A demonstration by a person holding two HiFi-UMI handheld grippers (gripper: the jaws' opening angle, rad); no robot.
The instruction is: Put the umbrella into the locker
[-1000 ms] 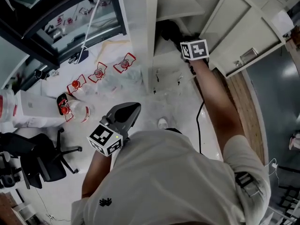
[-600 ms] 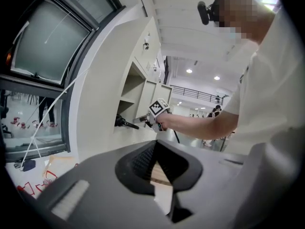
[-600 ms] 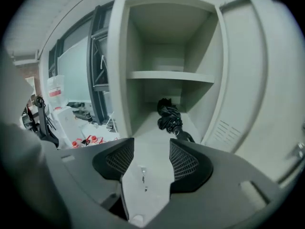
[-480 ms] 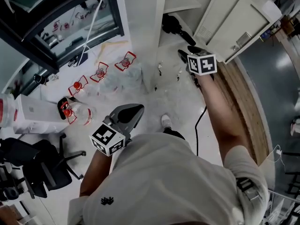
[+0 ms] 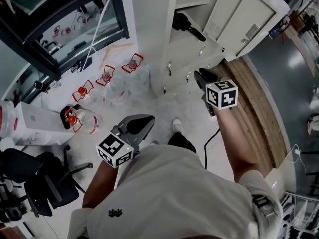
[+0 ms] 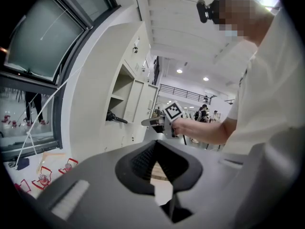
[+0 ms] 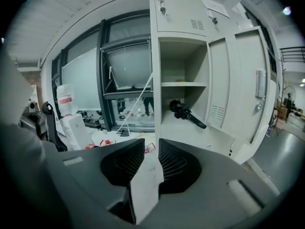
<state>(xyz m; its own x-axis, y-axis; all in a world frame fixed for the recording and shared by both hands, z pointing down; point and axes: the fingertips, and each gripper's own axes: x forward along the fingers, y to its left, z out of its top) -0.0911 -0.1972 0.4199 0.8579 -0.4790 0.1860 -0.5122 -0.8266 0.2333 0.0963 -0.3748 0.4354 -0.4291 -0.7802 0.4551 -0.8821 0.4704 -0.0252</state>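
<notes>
umbrella (image 7: 187, 112) (image 5: 187, 25): black and folded, lying on the floor of the lower open compartment, under the shelf. Its thick end is toward the back of the compartment and its slim end points at the front edge on the door side. Neither gripper touches it.

locker (image 7: 155, 56) (image 5: 172, 49): white metal, standing on the floor just right of the window (image 7: 126, 66).

door (image 7: 248, 80) (image 5: 239, 14): swung wide to the right, clear of the opening.

shelf (image 7: 183, 84): splits the open bay, with the umbrella's compartment below it.

right gripper (image 7: 151, 144) (image 5: 203, 74): held out in front of the locker, apart from it and facing the open compartment. Its jaws have just been closing. A narrow slit is left between the pads and nothing is in it, so it grasps nothing.

left gripper (image 6: 155, 144) (image 5: 144, 119): kept close to the person's body, well away from the locker. The pads meet at their tips, clenched on nothing.

floor (image 5: 149, 103): pale. Small red-framed items (image 5: 104, 77) lie along the foot of the window, left of the locker; they are too small to make out properly.

office chair (image 5: 42, 176): black, at the lower left of the head view, well apart from the locker.
</notes>
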